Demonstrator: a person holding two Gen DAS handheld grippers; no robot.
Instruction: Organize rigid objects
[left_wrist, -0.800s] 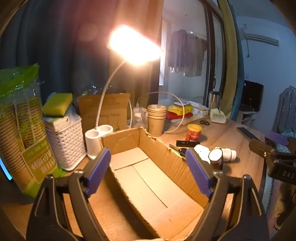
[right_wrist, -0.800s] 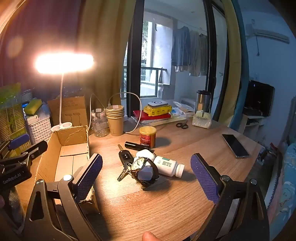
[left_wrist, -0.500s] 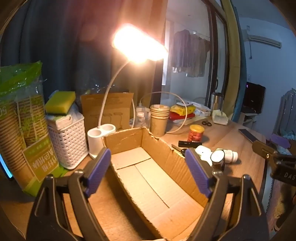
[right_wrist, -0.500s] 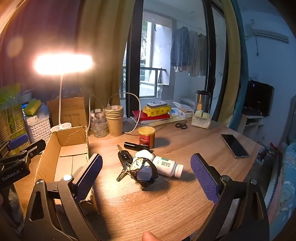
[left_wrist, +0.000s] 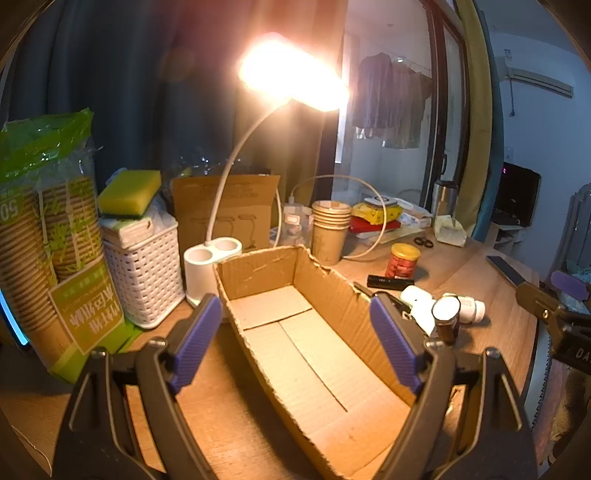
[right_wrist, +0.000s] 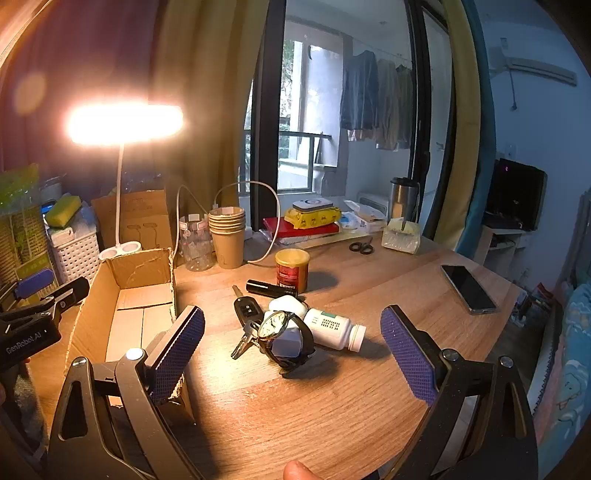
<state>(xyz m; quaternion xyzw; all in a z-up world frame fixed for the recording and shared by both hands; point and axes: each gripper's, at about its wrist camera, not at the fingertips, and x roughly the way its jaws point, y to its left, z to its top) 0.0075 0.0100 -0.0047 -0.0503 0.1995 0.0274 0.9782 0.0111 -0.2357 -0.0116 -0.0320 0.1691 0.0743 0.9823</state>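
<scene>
Only the right wrist view shows the wristwatch fully, frame centre, beside the cardboard box on the wooden bench. Both grippers' fingers gape wide, holding nothing; a lamp glows upper left.

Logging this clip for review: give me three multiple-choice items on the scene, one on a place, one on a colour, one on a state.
1. Where does the round-faced wristwatch with the black strap sit?
A. inside the open brown cardboard box
B. on the wooden table among the keys and white pill bottle
C. on the white woven basket

2. What colour is the lid of the small red jar?
A. yellow
B. blue
C. black

3. How is the right gripper?
A. shut on the watch
B. shut on nothing
C. open, holding nothing

Key: 1 B, it rests on the tabletop right of the box. 2 A, the cap looks yellow. 3 C, its pads stand wide apart, nothing between them.
</scene>
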